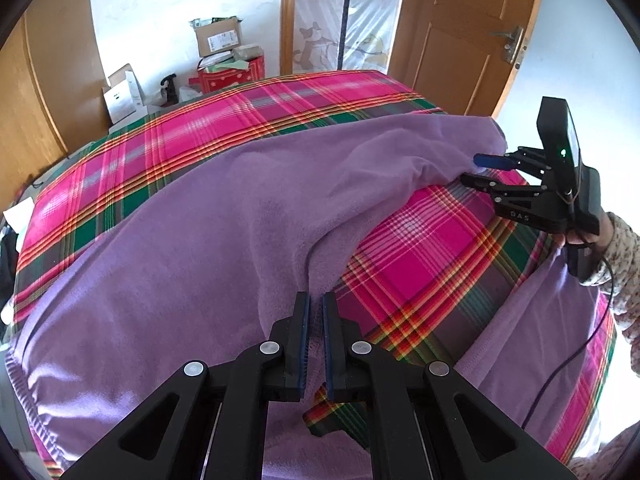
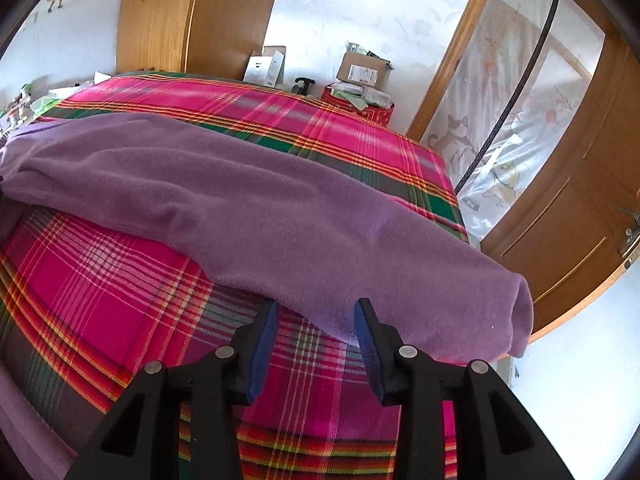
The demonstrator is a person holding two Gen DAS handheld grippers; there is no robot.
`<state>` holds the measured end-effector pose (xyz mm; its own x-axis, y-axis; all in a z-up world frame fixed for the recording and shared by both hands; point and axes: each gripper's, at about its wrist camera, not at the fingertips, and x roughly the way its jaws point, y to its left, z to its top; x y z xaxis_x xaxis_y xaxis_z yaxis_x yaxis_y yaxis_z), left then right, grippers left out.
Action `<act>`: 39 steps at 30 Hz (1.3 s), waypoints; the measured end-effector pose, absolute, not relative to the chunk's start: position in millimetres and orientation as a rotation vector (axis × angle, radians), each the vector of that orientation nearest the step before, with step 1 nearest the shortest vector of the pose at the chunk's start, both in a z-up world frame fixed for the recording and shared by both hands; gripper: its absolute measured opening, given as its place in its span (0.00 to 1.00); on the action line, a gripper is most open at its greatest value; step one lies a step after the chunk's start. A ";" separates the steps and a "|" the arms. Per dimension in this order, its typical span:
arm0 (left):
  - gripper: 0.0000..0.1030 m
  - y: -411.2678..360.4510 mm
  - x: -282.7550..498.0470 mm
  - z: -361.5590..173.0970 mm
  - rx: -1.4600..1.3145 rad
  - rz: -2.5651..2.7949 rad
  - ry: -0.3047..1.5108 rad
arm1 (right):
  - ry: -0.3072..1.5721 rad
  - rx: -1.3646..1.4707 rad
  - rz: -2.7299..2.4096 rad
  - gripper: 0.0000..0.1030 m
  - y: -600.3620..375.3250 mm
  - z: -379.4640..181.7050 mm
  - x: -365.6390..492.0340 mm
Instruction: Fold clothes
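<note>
Purple fleece garment (image 1: 224,216) lies spread over the bed, on a pink, green and orange plaid bedspread (image 1: 420,256). Fabric looks soft and napped, one plain colour, with a stitched hem showing along its near edge. One long part is folded across the bed toward the right side; from the right wrist view it (image 2: 280,208) ends in a rounded, doubled-over edge near the bed's corner.

My left hand-held gripper (image 1: 316,300) has its blue-padded jaws nearly together, pinching a fold of the fleece near the hem. My right hand-held gripper (image 2: 316,308) stands about half open; the fleece edge lies just past its tips and I see nothing clamped between the pads. In the left view it (image 1: 476,168) sits at the end of the folded part.

Writing: letters on the right gripper's body read roughly "DAS". Cardboard box (image 1: 218,40) by the wall carries a white label, too small to read.
</note>
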<state>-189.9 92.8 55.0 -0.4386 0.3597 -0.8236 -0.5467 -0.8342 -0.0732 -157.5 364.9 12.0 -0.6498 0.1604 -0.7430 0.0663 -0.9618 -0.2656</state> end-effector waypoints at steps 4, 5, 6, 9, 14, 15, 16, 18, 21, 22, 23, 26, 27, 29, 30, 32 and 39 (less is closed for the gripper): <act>0.06 91.9 -189.4 57.5 -1.224 2.271 0.254 | -0.426 -1.288 2.764 0.14 365.5 10.0 -160.3; 0.06 91.1 -189.9 58.9 -1.221 2.272 0.241 | -0.424 -1.290 2.756 0.08 366.4 9.2 -161.4; 0.06 90.3 -190.4 60.3 -1.218 2.273 0.229 | -0.423 -1.290 2.751 0.06 367.1 8.6 -162.3; 0.06 89.5 -190.7 61.3 -1.218 2.275 0.225 | -0.430 -1.266 2.747 0.04 368.2 10.4 -161.2; 0.06 91.4 -189.5 61.1 -1.222 2.269 0.236 | -0.493 -1.212 2.726 0.04 369.3 19.7 -151.7; 0.06 93.4 -188.7 60.0 -1.226 2.261 0.246 | -0.510 -1.203 2.721 0.04 369.8 21.9 -150.0; 0.06 95.4 -187.8 59.0 -1.231 2.252 0.257 | -0.526 -1.196 2.715 0.04 370.4 24.0 -148.3; 0.06 99.2 -186.8 54.1 -1.251 2.231 0.278 | -0.562 -1.196 2.701 0.04 370.4 23.8 -145.1; 0.06 104.8 -185.5 46.2 -1.284 2.198 0.309 | -0.621 -1.217 2.675 0.04 369.1 17.6 -141.8; 0.06 106.6 -185.0 43.5 -1.295 2.187 0.319 | -0.633 -1.237 2.670 0.04 368.4 13.3 -142.3; 0.06 108.0 -185.2 41.8 -1.305 2.178 0.326 | -0.645 -1.258 2.664 0.04 367.7 9.0 -142.8; 0.06 110.2 -185.7 38.5 -1.326 2.160 0.349 | -0.634 -1.301 2.657 0.04 370.0 2.7 -142.8; 0.06 110.5 -185.7 37.5 -1.332 2.155 0.358 | -0.592 -1.311 2.664 0.04 374.1 3.6 -142.9; 0.06 111.2 -186.4 35.2 -1.345 2.143 0.374 | -0.458 -1.346 2.693 0.05 384.7 7.4 -140.5; 0.06 111.4 -187.4 33.8 -1.355 2.139 0.378 | -0.360 -1.366 2.707 0.05 393.6 10.3 -140.0; 0.06 111.7 -188.9 31.1 -1.372 2.131 0.379 | -0.191 -1.394 2.728 0.05 408.3 14.6 -136.3; 0.11 109.3 -189.0 34.8 -1.395 2.102 0.329 | 0.322 -1.240 2.744 0.22 470.5 33.7 -114.5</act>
<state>-189.0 109.3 34.8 -0.2772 0.3356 -0.9003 -0.5944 -0.7961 -0.1137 -114.5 470.5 33.7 -0.6596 0.0156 -0.7515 -0.1892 -0.9710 0.1459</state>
